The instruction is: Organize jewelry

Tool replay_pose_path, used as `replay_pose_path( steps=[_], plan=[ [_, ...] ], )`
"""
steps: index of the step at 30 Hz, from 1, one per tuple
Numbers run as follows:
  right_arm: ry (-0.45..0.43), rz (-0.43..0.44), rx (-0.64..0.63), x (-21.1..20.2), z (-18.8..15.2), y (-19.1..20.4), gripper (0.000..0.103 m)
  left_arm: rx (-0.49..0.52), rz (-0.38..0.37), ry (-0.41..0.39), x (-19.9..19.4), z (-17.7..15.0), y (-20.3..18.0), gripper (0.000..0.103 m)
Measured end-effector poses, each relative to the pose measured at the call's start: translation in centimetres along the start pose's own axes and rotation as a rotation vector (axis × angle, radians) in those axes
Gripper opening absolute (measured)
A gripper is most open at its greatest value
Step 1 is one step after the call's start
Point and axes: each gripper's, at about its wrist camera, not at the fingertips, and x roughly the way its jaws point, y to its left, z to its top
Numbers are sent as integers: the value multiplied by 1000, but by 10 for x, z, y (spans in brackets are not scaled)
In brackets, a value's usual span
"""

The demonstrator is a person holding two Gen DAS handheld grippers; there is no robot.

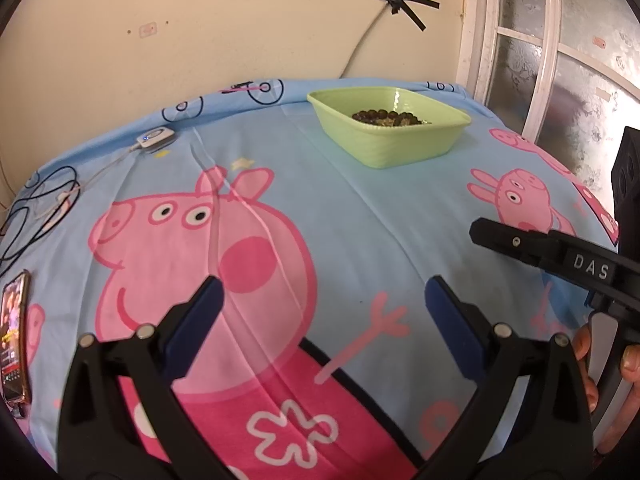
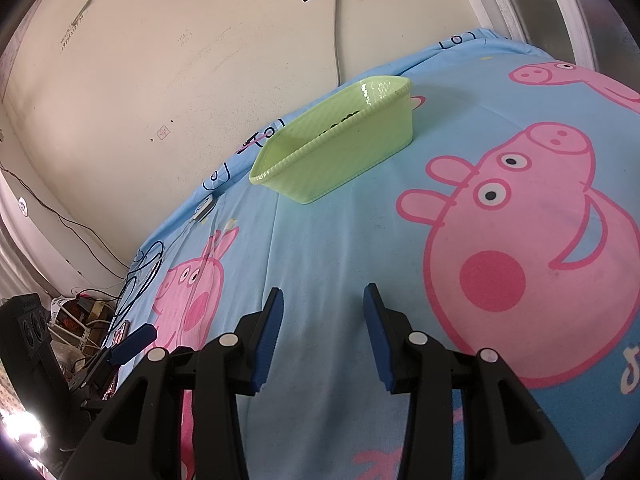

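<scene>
green basket [image 1: 400, 142] | holds dark beaded jewelry [image 1: 384, 116] | on bedsheet [image 1: 360, 216]

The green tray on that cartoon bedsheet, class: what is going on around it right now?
A person holds a gripper in each hand over the bedsheet. The left gripper and right gripper both hover with jaws apart and nothing between them. The green tray sits near the wall, with dark beaded jewelry already inside.
</scene>
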Motion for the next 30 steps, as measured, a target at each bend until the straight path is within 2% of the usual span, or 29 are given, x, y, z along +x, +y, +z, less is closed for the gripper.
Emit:
replay_pose_path(
  steps=[24, 30],
  plan=[
    [0, 0, 1, -1, 0, 0, 17, 2, -3, 2, 0, 1, -2, 97],
    [-1, -1, 2, -1, -1, 0, 17, 30, 20, 3, 0, 0, -6, 97]
  ],
)
